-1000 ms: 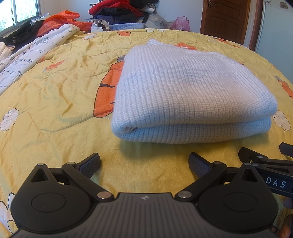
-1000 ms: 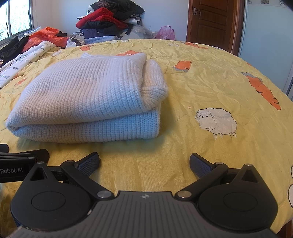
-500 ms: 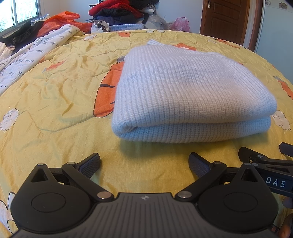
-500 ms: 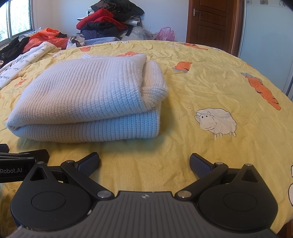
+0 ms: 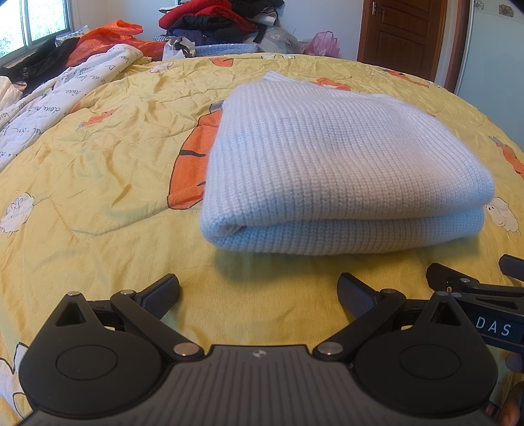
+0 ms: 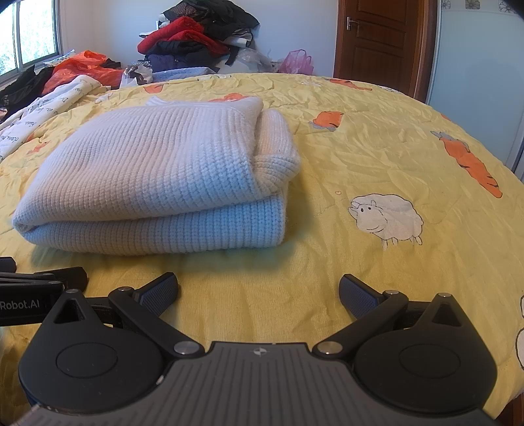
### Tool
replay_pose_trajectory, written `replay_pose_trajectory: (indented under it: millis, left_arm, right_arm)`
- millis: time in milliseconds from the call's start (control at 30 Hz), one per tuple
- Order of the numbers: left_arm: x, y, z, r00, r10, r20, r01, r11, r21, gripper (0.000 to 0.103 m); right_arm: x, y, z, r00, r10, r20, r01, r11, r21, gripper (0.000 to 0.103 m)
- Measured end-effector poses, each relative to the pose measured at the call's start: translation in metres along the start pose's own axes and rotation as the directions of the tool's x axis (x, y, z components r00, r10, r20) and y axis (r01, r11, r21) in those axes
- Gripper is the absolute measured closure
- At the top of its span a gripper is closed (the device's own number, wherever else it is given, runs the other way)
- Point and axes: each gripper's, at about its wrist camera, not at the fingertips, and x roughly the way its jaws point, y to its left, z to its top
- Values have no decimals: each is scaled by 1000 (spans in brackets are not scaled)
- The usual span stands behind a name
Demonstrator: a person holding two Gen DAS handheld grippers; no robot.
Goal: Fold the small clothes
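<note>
Sweater [image 5: 340,164], pale blue knit, lies folded on the yellow quilt [image 5: 98,170], left gripper [image 5: 258,295] and right gripper [image 6: 258,295] both spread wide and empty just before it, white blanket [image 5: 49,108] and clothes pile [image 6: 196,49] well beyond.

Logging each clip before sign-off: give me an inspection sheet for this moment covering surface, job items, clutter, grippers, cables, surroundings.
Surface: bed with yellow quilt, carrot and sheep prints, creased.
Job's things: pale knit sweater, folded in layers, lying flat on the quilt; rolled part on its right side.
Clutter: clothes pile at the far end; orange bag; pink bag; white printed blanket at the left edge.
Grippers: left gripper open, empty, short of the sweater; right gripper open, empty, beside it.
Cables: nothing seen.
Surroundings: brown door, window, white wall.
</note>
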Motion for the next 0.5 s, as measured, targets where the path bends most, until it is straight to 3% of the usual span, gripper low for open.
replay_pose_trajectory:
  millis: [300,500]
  left_arm:
    - [-13,8,5,999,-5,-33,4,1000,-31,0]
    - [-59,15,6,998,-18,59,21,999,-43,0]
  right_arm:
    - [-11,1,8,999,12,-33,-14,999,-40,0]
    - [-41,-1,16,999,15,32,-13,999,-51,0]
